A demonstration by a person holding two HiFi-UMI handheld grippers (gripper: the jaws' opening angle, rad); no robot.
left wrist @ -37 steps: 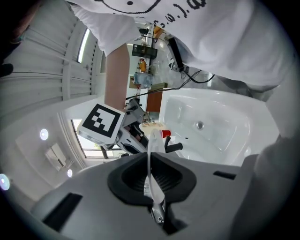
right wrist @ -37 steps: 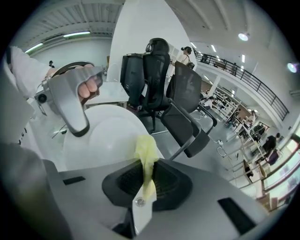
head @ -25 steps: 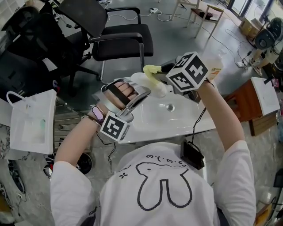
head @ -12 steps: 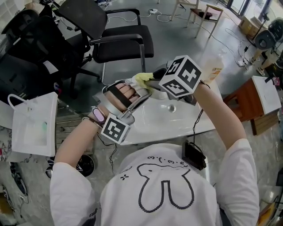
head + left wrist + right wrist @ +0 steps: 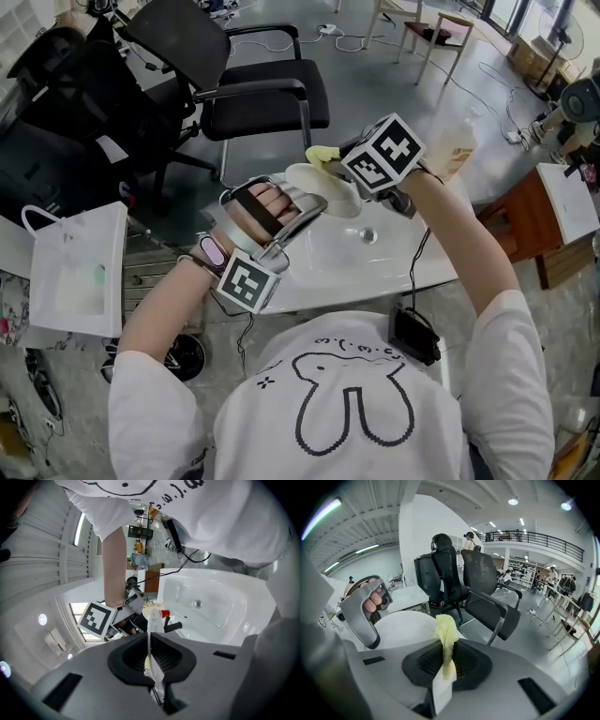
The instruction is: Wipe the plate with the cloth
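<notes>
The white plate [image 5: 326,190] is held tilted over the white sink [image 5: 347,258], with my left gripper [image 5: 298,195] shut on its near rim. In the left gripper view the plate [image 5: 151,630] shows edge-on between the pads of the left gripper [image 5: 151,657]. My right gripper [image 5: 343,156], under its marker cube, is shut on a yellow cloth [image 5: 320,153] at the plate's far edge. In the right gripper view the cloth [image 5: 446,637] sticks up from the jaws of the right gripper [image 5: 446,660], just right of the plate's face [image 5: 404,628].
A black office chair [image 5: 267,89] stands beyond the sink. A pale bottle [image 5: 452,143] is at the sink's far right corner. A white bag [image 5: 75,272] hangs at the left, and a wooden table [image 5: 520,220] is at the right.
The right gripper swept the cloth left and down across the plate, then came back up and right to the plate's far edge. The left gripper and plate barely moved.
</notes>
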